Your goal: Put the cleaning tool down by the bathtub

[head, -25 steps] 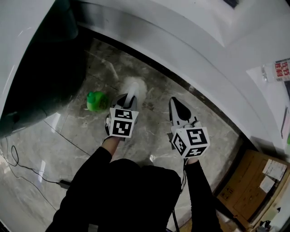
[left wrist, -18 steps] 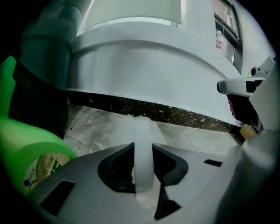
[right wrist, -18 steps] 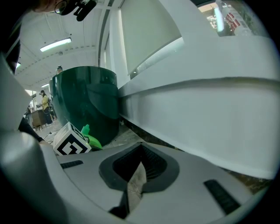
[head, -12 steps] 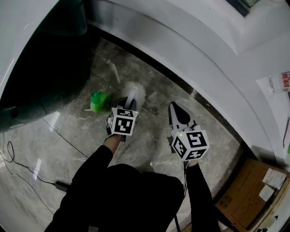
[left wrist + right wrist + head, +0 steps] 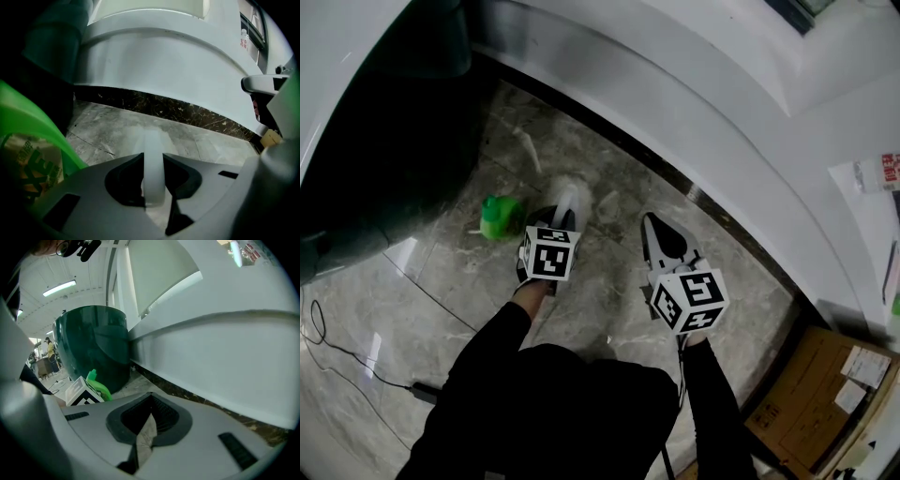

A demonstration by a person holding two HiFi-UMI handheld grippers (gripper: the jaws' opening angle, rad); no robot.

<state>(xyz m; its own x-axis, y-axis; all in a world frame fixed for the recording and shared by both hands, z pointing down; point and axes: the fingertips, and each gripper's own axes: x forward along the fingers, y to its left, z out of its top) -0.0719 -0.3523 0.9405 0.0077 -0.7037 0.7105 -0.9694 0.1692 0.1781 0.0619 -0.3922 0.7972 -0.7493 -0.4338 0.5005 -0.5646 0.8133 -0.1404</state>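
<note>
My left gripper (image 5: pixel 561 217) is clamped on the cleaning tool (image 5: pixel 153 159) by its white handle, low over the floor (image 5: pixel 609 272) near the bathtub (image 5: pixel 694 103) edge, beside a green bottle (image 5: pixel 499 217). Right gripper (image 5: pixel 652 223): jaws together, empty.

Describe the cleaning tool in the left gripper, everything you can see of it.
The cleaning tool is white and looks like plastic, with a narrow flat handle strip. The left hand-held gripper is closed on that strip, which runs forward past the jaws. In the head view its far end is a pale, blurred shape over the grey marbled floor, close to the white bathtub. Whether that end touches the floor cannot be told.
</note>
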